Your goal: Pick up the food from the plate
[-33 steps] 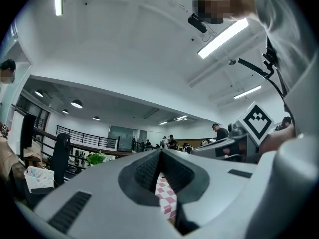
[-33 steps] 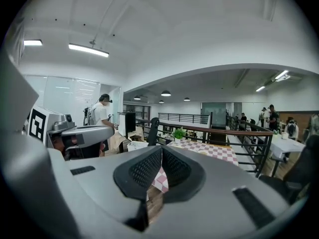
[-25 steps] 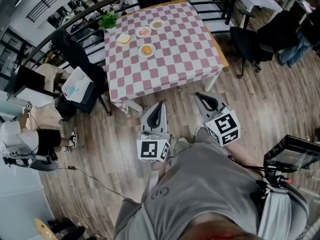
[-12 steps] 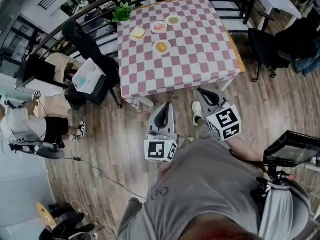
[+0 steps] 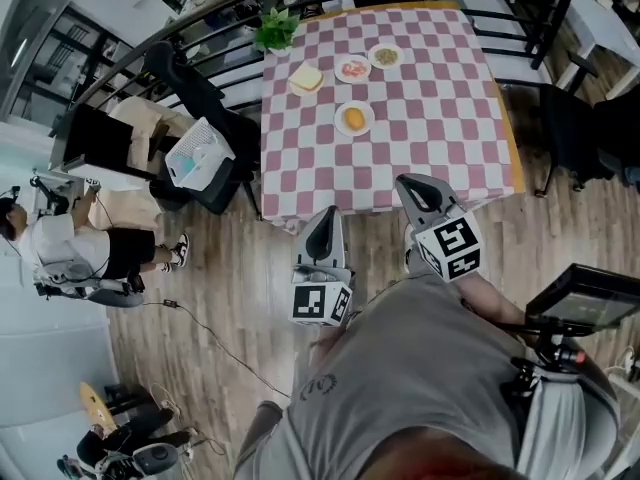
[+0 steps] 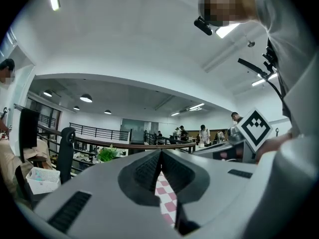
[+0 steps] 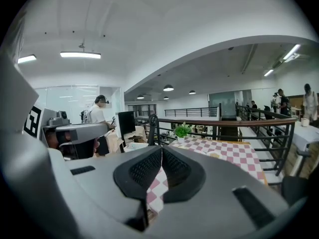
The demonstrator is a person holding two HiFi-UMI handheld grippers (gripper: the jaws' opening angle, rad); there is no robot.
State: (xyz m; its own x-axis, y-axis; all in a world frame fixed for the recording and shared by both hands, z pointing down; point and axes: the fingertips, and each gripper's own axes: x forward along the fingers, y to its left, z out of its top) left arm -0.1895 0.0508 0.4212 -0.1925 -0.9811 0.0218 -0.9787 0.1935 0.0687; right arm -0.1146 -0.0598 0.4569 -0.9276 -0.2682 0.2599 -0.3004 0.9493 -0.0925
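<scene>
With jaws closed and empty, the left gripper (image 5: 322, 218) and right gripper (image 5: 409, 185) hang short of the table (image 5: 440, 118), whose nearest plate (image 5: 340, 128) holds the orange food (image 5: 354, 118), so the person should step closer and open 1 pair of jaws before reaching.

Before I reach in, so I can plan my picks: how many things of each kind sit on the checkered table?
Plates with food: 3
Bread slice: 1
Potted plant: 1
Total: 5
</scene>
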